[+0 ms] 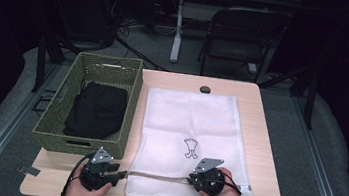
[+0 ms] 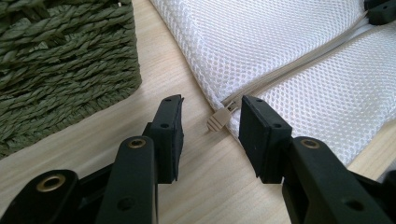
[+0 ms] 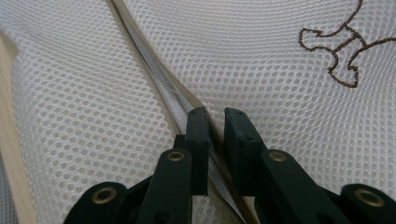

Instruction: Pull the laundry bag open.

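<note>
White mesh laundry bag (image 1: 187, 140) with a small brown embroidered figure (image 1: 190, 148) lies flat on the pale wooden table (image 1: 261, 154), just beside a green woven basket (image 1: 59, 114) holding a folded black garment (image 1: 96, 109); a beige zipper (image 1: 158, 176) runs across the bag's near end, its long axis left to right between the two hands; the beige zipper pull (image 2: 215, 121) sits at the bag's left edge, just ahead of the left gripper (image 2: 210, 126), whose jaws stand parted to either side of it without touching, so this gripper is released and much the nearer to the pull; the right gripper (image 3: 215, 116) rests over the zipper line farther right, jaws narrowly parted astride the zipper tape; whether they pinch the mesh I cannot tell; judging from this, the left jaws need only close on the pull, then travel rightward along the zipper.
</note>
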